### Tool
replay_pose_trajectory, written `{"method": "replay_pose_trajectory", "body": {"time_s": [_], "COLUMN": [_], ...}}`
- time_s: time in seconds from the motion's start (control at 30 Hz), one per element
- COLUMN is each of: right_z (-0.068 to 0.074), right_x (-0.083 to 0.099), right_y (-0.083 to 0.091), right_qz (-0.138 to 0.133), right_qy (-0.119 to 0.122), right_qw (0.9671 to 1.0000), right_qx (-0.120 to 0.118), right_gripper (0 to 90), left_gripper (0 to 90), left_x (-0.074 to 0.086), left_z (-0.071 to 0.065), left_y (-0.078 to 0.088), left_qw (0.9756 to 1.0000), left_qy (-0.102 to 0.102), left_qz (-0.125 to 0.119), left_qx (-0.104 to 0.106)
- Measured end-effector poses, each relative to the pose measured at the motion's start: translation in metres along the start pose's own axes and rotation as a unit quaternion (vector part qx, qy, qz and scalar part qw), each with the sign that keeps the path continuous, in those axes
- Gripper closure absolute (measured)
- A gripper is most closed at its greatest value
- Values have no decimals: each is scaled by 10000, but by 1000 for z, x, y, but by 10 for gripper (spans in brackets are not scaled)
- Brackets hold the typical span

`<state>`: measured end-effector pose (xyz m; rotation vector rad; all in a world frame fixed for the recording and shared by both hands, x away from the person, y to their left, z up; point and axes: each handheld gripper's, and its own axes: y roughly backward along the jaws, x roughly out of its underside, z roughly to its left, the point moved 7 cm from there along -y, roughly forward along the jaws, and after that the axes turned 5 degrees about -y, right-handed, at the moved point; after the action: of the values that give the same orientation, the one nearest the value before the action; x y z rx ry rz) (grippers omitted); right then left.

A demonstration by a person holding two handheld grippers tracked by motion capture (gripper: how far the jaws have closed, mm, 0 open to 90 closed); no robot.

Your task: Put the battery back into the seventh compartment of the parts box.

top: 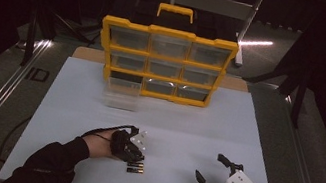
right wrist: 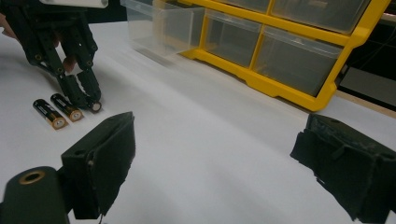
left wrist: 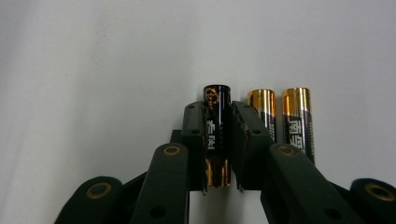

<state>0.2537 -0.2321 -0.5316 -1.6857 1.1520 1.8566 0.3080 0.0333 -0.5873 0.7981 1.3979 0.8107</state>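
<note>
Battery (left wrist: 217,135) sits pinched between the left tool's (left wrist: 218,109) nearly closed jaws.

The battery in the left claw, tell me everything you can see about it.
The battery is a small black cylinder with gold bands and pale printed characters on its wrap. It lies flat on the white table, with the left claw shut on its sides, one black pad against each. One round end pokes out past the pads. Two matching batteries lie parallel beside it, close but apart from it. The right gripper view shows its round end face at the claw's tips.
</note>
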Motion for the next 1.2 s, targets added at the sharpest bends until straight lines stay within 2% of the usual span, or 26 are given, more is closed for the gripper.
{"method": "replay_pose_trajectory", "body": {"time_s": [0.1,0.13,0.27,0.47,0.6,0.63,0.7,1.0,1.2], "right_z": [-1,-1,-1,-1,-1,-1,-1,-1,-1], "right_x": [0,0,-1,-1,-1,-1,-2,-2,-2], "right_y": [1,1,1,1,1,1,1,2,2], "right_qz": [-24,-24,-35,-44,-44,-47,-49,-67,-78], "right_qy": [4,-4,15,-13,9,4,0,4,-16], "right_qw": [10000,10000,10000,10000,10000,10000,10000,10000,10000], "right_qx": [6,6,18,21,30,30,36,67,54], "right_gripper": [103,104,103,103,104,104,103,103,104], "left_gripper": [756,757,756,757,756,756,756,755,755], "left_x": [0,0,0,-1,1,1,2,2,0], "left_z": [1,1,3,2,4,4,4,6,9], "left_y": [4,5,10,20,24,25,28,47,56], "left_qw": [10000,10000,9999,9999,9999,9999,9998,9992,9989], "left_qy": [-20,0,-54,-116,-17,-72,-37,-112,-166], "left_qz": [0,9,89,-95,-132,-124,-163,-378,-430], "left_qx": [-9,62,17,52,50,27,64,85,9]}}
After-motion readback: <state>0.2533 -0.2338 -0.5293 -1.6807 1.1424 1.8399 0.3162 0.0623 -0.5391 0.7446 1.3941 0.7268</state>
